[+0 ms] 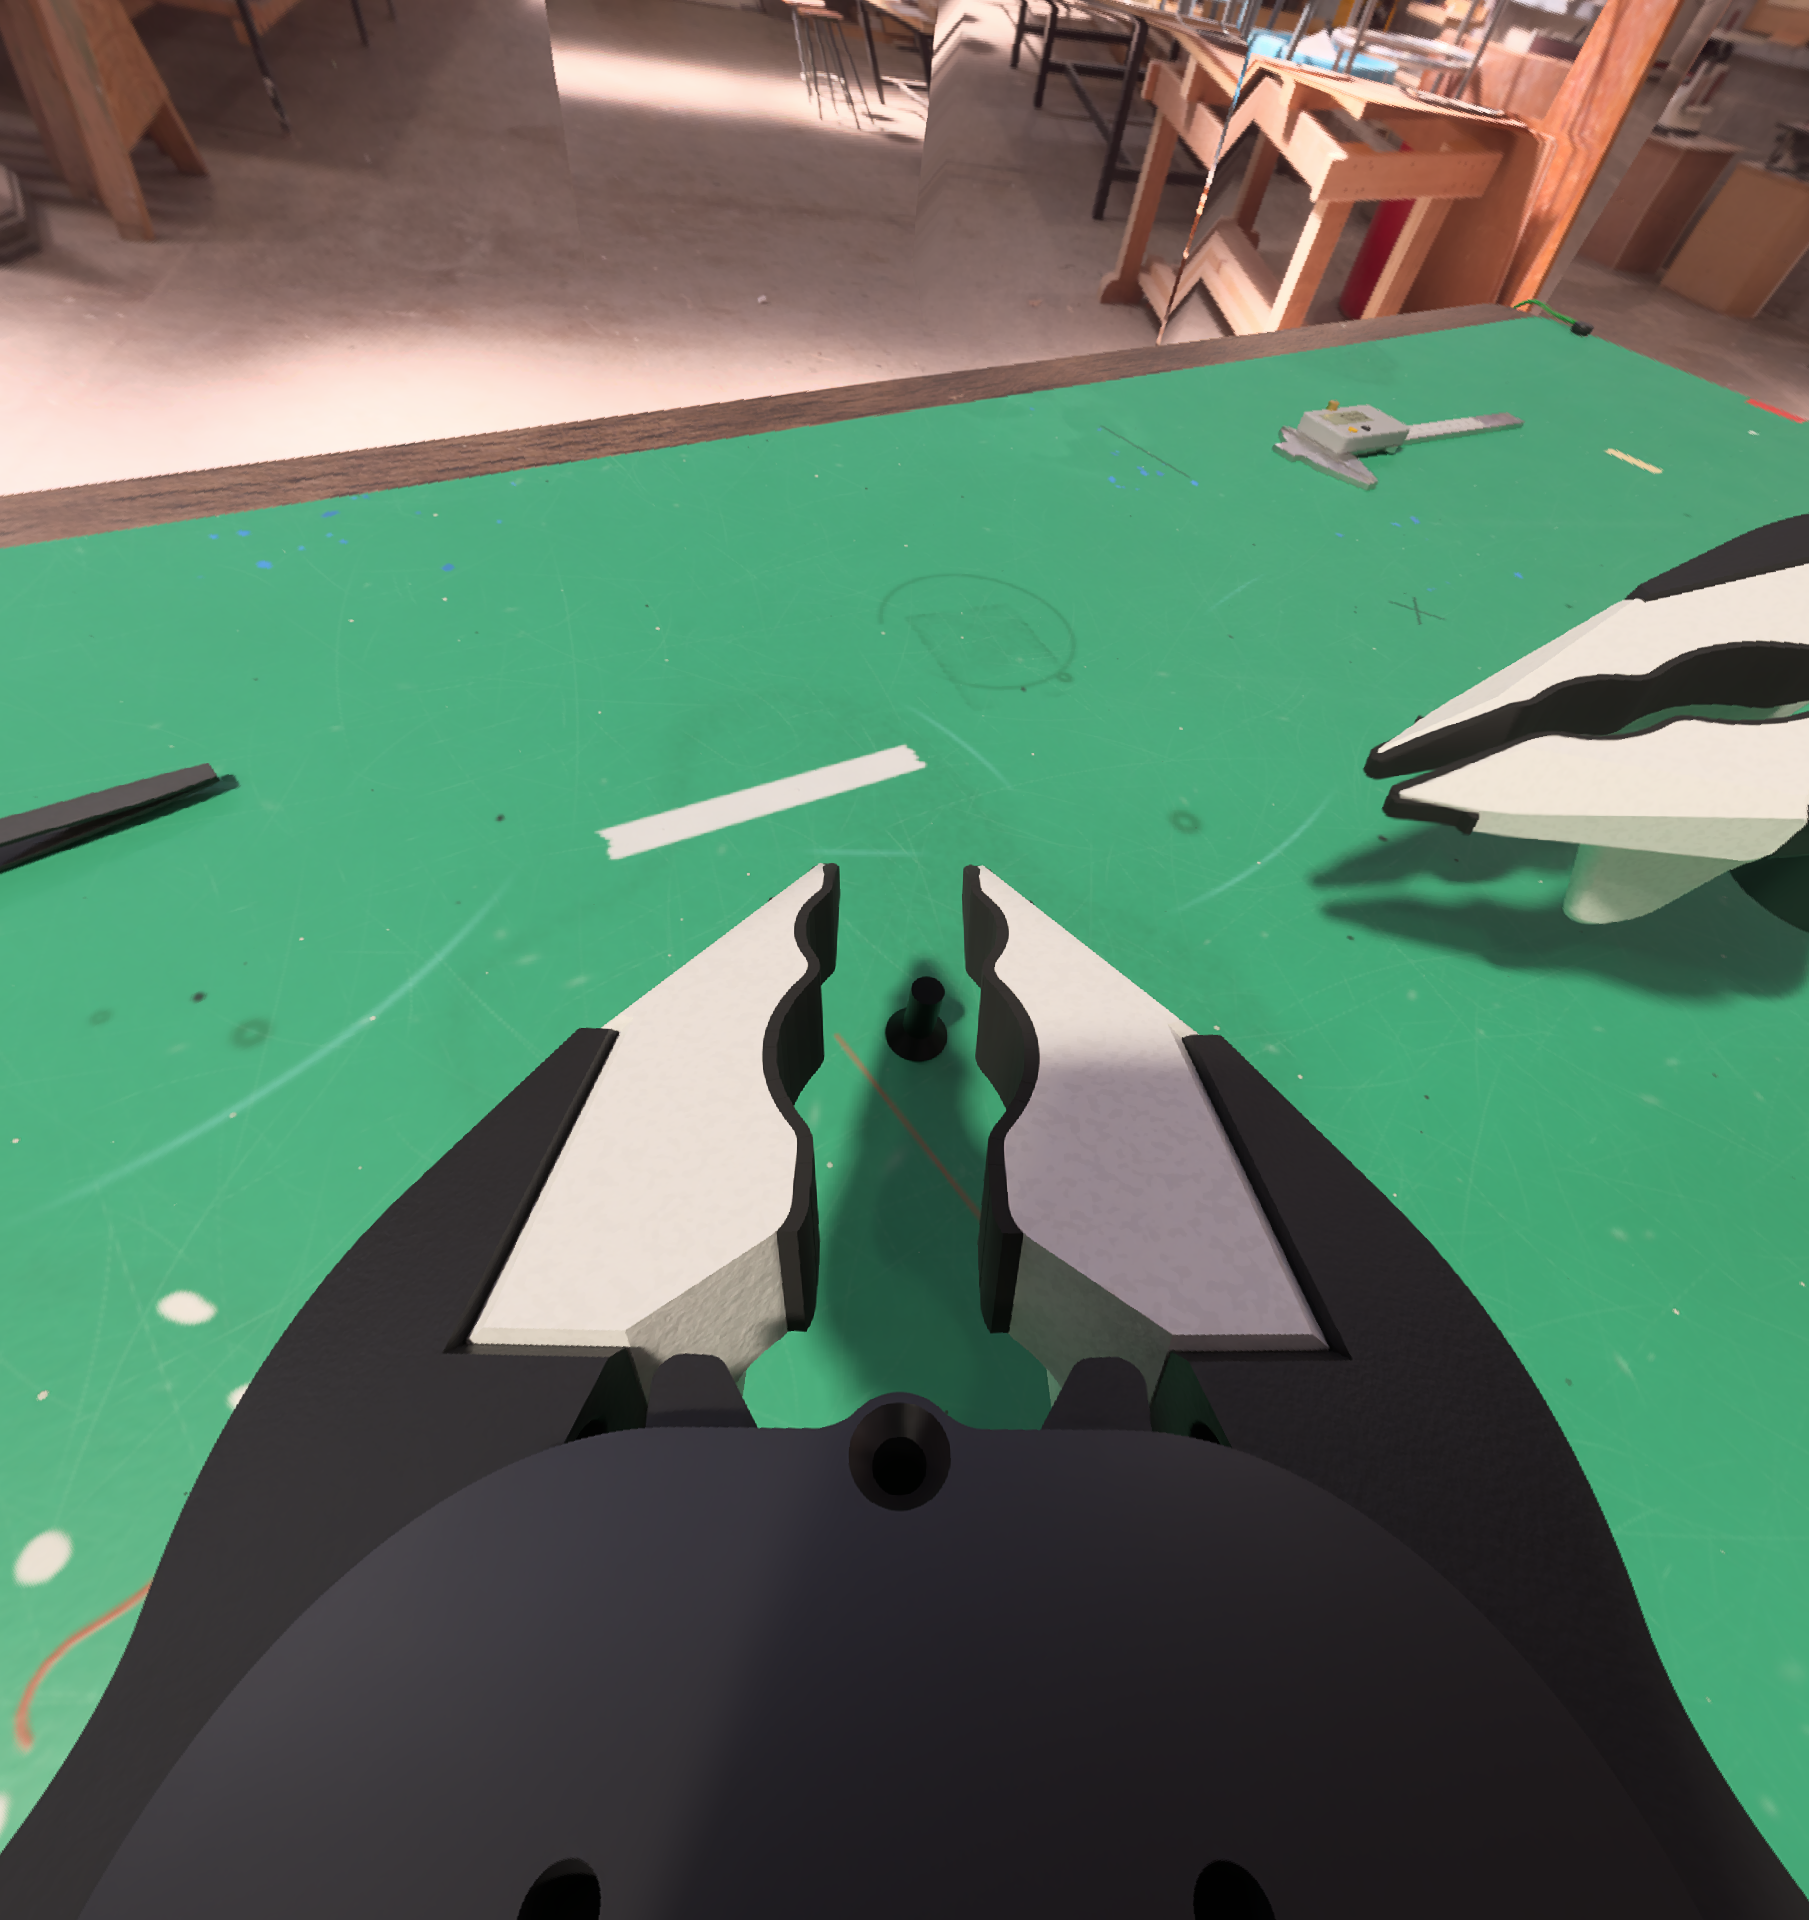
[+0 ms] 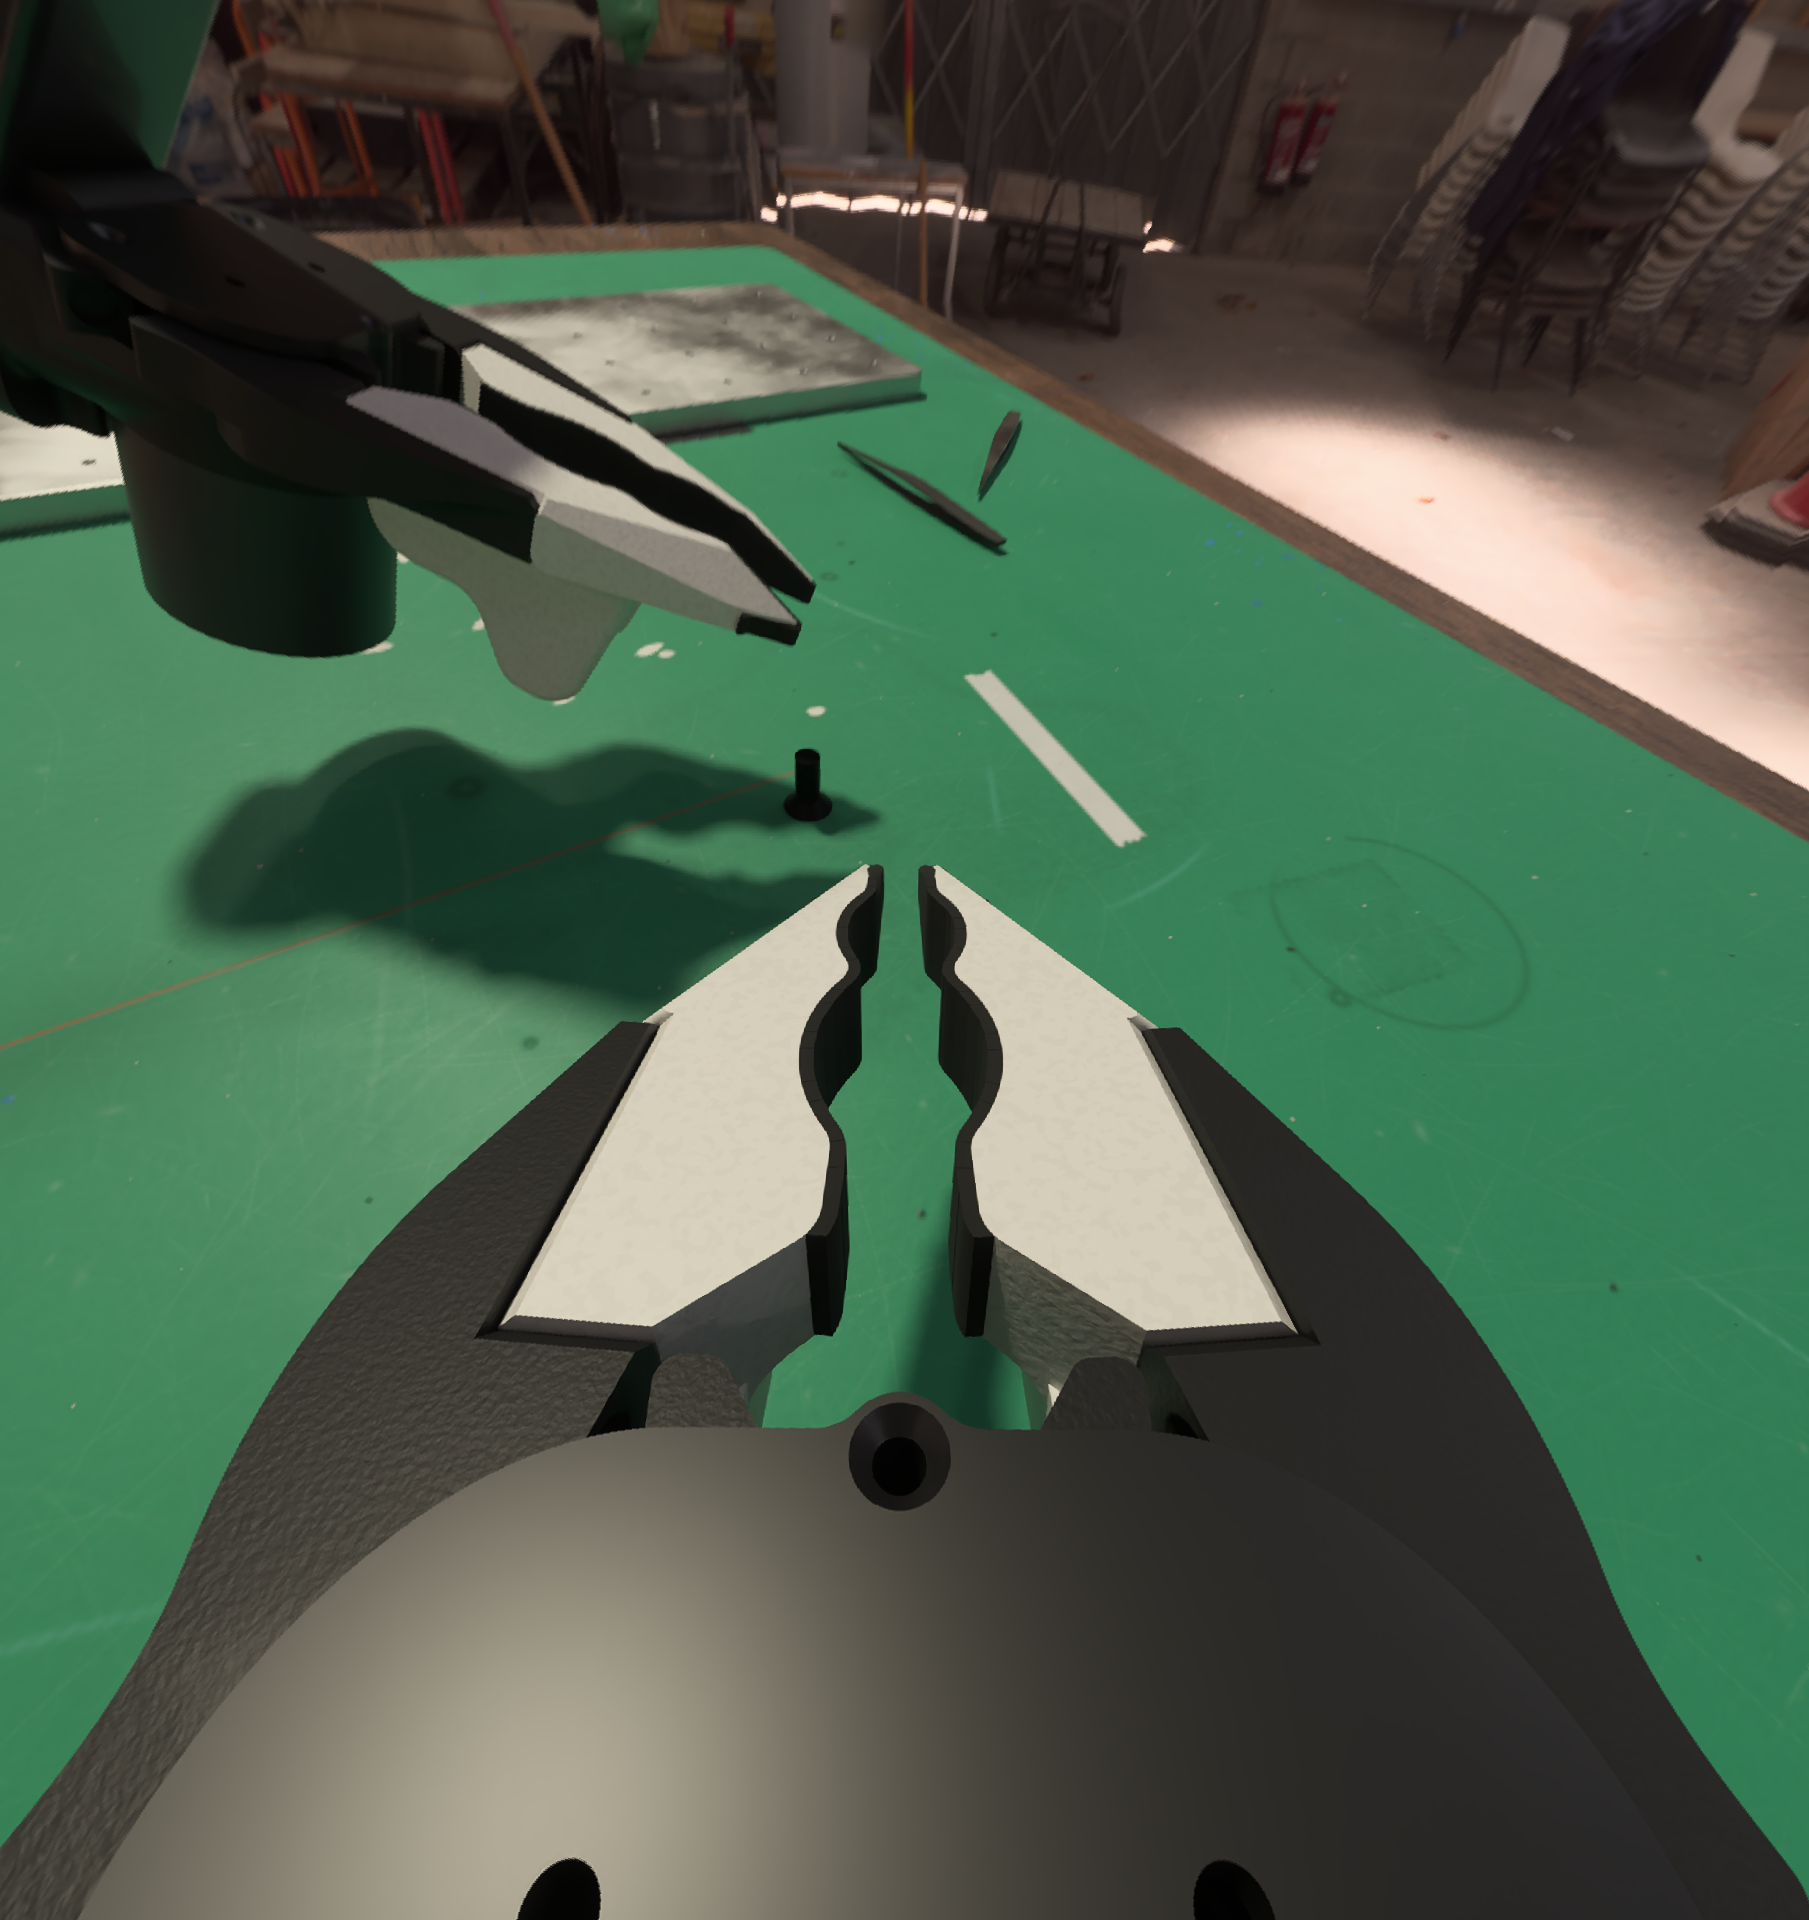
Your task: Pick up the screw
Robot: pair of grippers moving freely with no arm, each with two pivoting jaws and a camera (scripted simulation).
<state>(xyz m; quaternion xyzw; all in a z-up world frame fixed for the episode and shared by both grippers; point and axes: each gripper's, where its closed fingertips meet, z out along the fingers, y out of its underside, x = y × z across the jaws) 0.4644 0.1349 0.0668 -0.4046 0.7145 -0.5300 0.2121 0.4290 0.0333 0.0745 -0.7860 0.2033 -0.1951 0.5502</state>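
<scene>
A small black screw (image 1: 915, 1018) stands head-down on the green mat (image 1: 360, 675). In the left wrist view it shows between the fingers of my left gripper (image 1: 900, 873), which is open with a modest gap and empty. The right wrist view shows the left gripper (image 2: 780, 608) hovering above the screw (image 2: 804, 784), tips pointing down at it, not touching. My right gripper (image 2: 900, 873) is nearly shut with only a thin gap, holds nothing, and sits short of the screw. It also shows at the right of the left wrist view (image 1: 1388, 784).
A white tape strip (image 1: 765, 800) lies just beyond the screw. Dark tweezers (image 2: 926, 497) lie farther off, with a grey plate (image 2: 692, 353) behind them. A digital caliper (image 1: 1367, 436) lies near the mat's wooden far edge (image 1: 567, 447).
</scene>
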